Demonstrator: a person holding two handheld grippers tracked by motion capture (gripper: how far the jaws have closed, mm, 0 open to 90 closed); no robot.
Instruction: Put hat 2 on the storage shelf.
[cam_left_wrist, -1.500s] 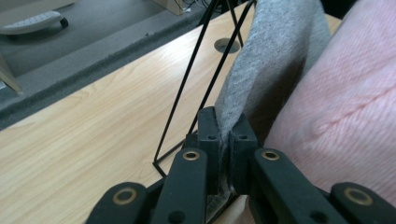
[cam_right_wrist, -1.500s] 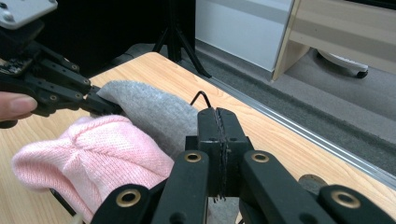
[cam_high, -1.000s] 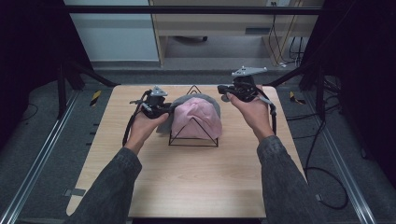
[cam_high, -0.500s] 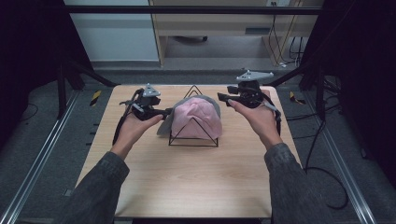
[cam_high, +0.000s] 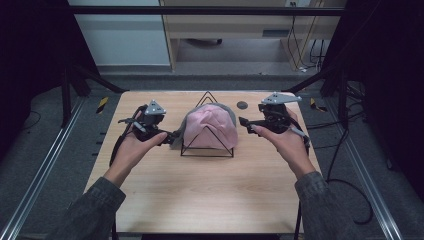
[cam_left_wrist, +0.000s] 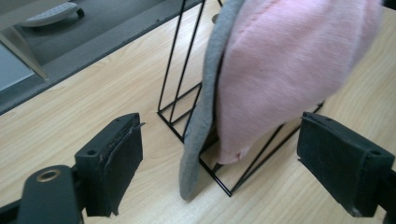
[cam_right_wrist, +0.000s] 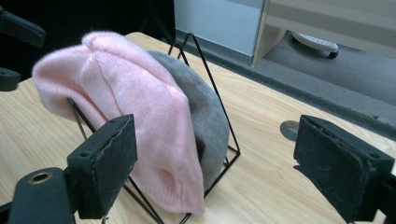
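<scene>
High view: pink knit hat (cam_high: 212, 125) draped over a black wire stand (cam_high: 207, 148), a grey hat (cam_high: 226, 111) behind it on the same stand, all near the far edge of the wooden surface (cam_high: 200, 200), about midway between its left and right edges. Left hand-held gripper (cam_high: 171, 138) sits just left of the stand, right hand-held gripper (cam_high: 244, 121) just right of it, neither touching the hats. Small dark disc (cam_high: 242, 105) lies near the far edge, right of the stand. Left gripper view: left hand-held gripper (cam_left_wrist: 219, 163) jaws have just been opening, now wide apart; pink hat (cam_left_wrist: 289, 70) and grey hat (cam_left_wrist: 205, 102) hang ahead between the pads, untouched, nothing gripped. Right gripper view: right hand-held gripper (cam_right_wrist: 215, 163) jaws have also just been opening and stand wide; pink hat (cam_right_wrist: 140, 107) in front of the left pad, grey hat (cam_right_wrist: 205, 112) behind it, wire stand (cam_right_wrist: 219, 112) resting on the surface, nothing held.
</scene>
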